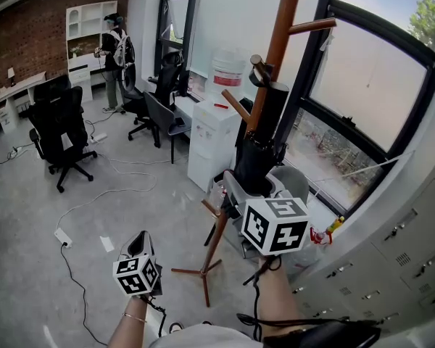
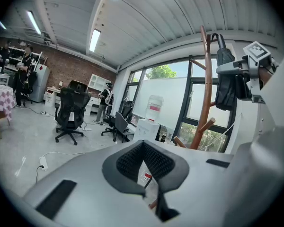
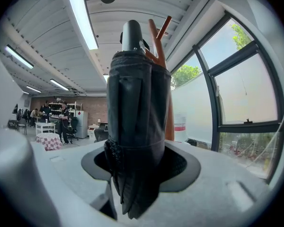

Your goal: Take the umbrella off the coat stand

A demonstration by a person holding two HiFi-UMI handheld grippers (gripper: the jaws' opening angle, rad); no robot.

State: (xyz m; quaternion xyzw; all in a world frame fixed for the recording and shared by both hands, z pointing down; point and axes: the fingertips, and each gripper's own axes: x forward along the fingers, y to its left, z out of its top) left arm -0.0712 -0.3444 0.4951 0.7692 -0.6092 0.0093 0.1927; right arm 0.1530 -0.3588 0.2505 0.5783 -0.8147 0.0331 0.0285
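Umbrella (image 3: 137, 122) is clamped upright between right gripper (image 3: 139, 171) fingers, handle above them by coat stand (image 1: 279, 27), for lifting clear; left gripper (image 2: 146, 174) shut, empty.

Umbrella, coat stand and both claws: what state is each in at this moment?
Coat stand: standing upright by the window.
Umbrella: folded, upright, gripped around its lower part, close beside the stand's pole.
Right claw: shut on the umbrella.
Left claw: shut, empty, held low and away from the stand.

Black office chairs (image 1: 58, 125) stand on a grey floor (image 1: 29, 209) between a brick wall (image 1: 29, 35) and tall windows (image 1: 362, 78), under strip lights (image 3: 80, 13).
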